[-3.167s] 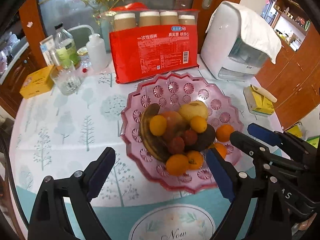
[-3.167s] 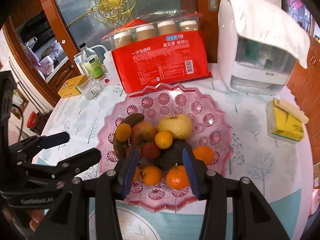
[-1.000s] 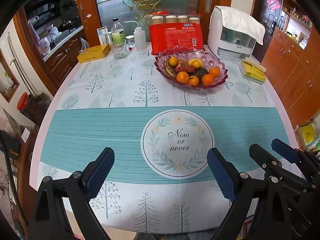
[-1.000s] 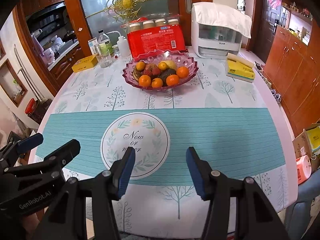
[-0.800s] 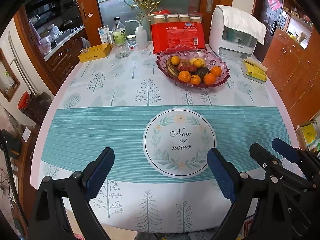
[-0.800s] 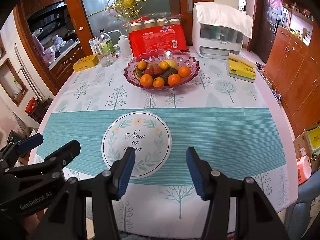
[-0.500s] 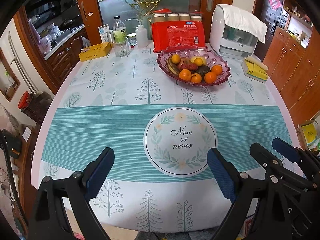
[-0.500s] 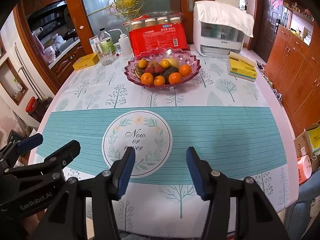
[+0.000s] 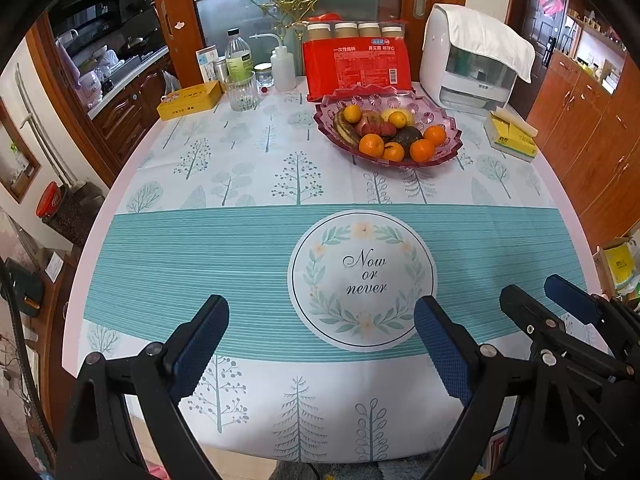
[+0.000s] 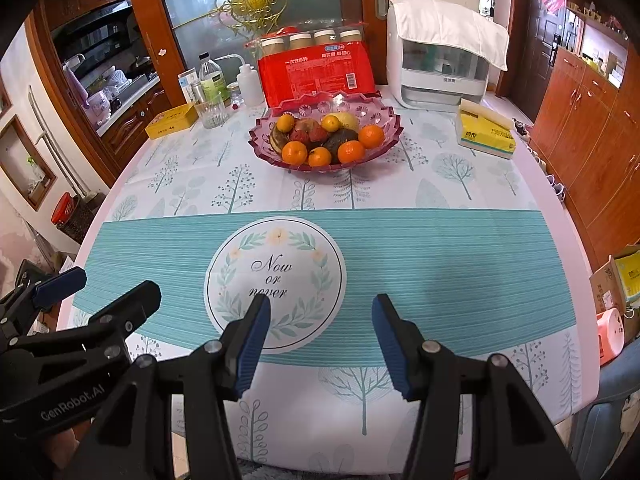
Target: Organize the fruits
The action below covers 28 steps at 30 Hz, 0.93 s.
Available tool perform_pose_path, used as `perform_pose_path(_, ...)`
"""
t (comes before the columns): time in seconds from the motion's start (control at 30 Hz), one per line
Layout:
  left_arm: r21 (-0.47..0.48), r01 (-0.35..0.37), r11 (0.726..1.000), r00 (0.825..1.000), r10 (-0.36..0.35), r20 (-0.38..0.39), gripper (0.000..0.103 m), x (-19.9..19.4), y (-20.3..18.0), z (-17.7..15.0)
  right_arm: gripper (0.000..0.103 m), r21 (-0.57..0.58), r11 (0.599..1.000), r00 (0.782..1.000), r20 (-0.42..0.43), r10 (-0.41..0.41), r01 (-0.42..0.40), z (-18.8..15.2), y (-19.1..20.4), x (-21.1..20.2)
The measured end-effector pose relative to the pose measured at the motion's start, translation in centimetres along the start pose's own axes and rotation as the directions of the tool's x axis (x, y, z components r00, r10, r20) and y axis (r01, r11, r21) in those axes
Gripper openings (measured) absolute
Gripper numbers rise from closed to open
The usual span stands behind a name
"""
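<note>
Left gripper (image 9: 320, 336) hanging over the near edge of the table (image 9: 132, 184), jaws spread wide, nothing between the blue pads (image 9: 200, 338). Right gripper (image 10: 318, 334) just beside it, also parted but narrower, gripping nothing, touching nothing. Both tilted down toward the teal stripe and the round "Now or never" print (image 9: 362, 280) on the tablecloth.

Further out, well apart from both tools: pink scalloped glass bowl (image 9: 450, 124) at the far side of the table, loaded up with fruit. Oranges (image 9: 371, 145) along the front, a dark avocado (image 9: 408, 135) behind them, an overripe brown banana (image 9: 345, 132) on the left, a couple of red lychee-looking ones (image 10: 318, 134) in the middle, pale yellow pear-ish thing (image 10: 348, 120) at the back.

Right behind the bowl, a red pack of paper cups (image 9: 356, 66); white appliance with a cloth on top (image 9: 472, 60) to the right, yellow tissue pack (image 9: 510, 136) beside that.
</note>
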<state>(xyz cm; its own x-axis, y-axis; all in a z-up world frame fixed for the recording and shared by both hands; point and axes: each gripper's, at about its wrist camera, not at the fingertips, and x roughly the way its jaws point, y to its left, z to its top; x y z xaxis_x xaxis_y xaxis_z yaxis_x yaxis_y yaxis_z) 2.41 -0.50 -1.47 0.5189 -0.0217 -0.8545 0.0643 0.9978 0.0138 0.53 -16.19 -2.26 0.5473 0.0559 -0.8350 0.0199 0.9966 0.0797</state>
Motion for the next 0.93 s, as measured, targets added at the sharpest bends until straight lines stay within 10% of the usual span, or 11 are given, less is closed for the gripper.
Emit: perform_pose_path(0.93,0.011,0.001,1.0,1.0,-0.001,-0.018,0.093,0.34,-0.14,-0.58,0.054,0.006,1.0,1.0,-0.009,0.003,-0.003,-0.38,-0.28,0.39)
